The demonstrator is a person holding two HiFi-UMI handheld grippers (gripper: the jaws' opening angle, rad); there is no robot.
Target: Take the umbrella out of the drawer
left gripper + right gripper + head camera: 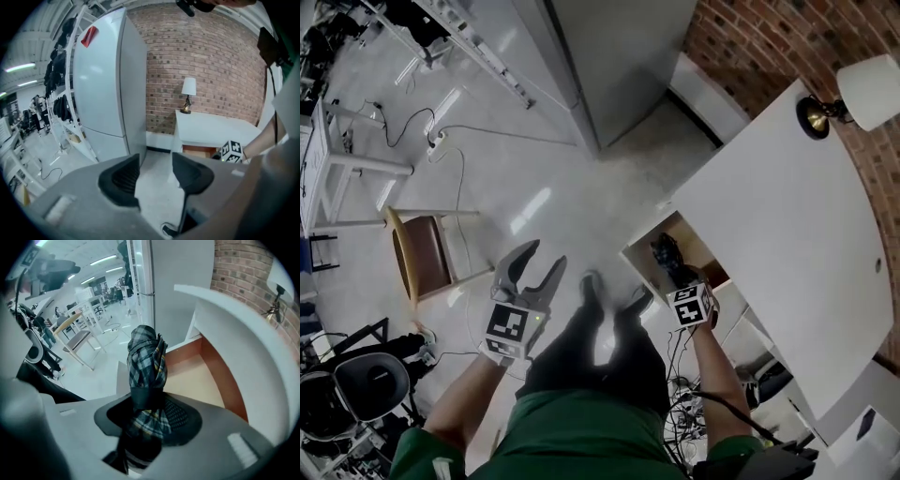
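The person wears a green short-sleeved top [572, 436] and black trousers [600, 352], with dark shoes [592, 284] at the far end of the legs. Both forearms are bare. The left gripper [541, 258] is a pale grey shell with black ribbed pads and a marker cube [508, 328] of black-and-white squares at its near end. The right gripper [152, 416] is built alike, with its own cube [691, 305]. A black cable [727, 405] trails beside the right forearm.
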